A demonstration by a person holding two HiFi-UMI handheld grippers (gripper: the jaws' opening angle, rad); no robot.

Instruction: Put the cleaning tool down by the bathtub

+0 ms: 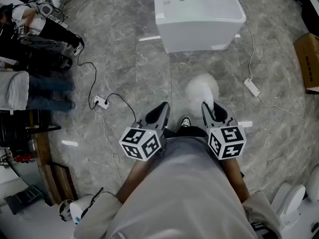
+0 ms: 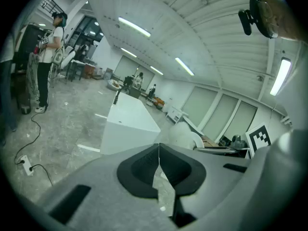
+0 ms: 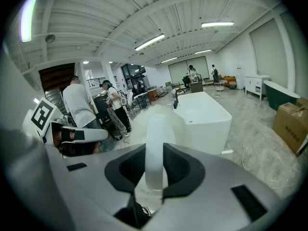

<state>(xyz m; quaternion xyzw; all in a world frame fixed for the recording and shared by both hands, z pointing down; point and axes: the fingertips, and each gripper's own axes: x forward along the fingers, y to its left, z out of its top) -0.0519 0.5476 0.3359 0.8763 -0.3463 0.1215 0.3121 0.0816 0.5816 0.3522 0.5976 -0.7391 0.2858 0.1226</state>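
Observation:
The cleaning tool is a white fluffy duster [image 1: 202,87] on a white handle [image 3: 155,148]. My right gripper [image 1: 208,108] is shut on that handle, with the fluffy head sticking out ahead of the jaws, above the floor. The white bathtub [image 1: 197,16] stands a short way ahead of both grippers and shows behind the duster in the right gripper view [image 3: 204,117]. My left gripper [image 1: 162,109] is beside the right one, shut, with nothing between its jaws. In the left gripper view, the bathtub [image 2: 127,124] is ahead and the duster head [image 2: 185,134] is to the right.
Grey marble floor all round. A power strip [image 1: 101,102] with its cable lies at the left, another [image 1: 251,86] right of the tub. A cardboard box [image 1: 308,59] sits at the right edge. People stand at the far left [image 1: 35,39]. A white toilet [image 1: 294,203] is at lower right.

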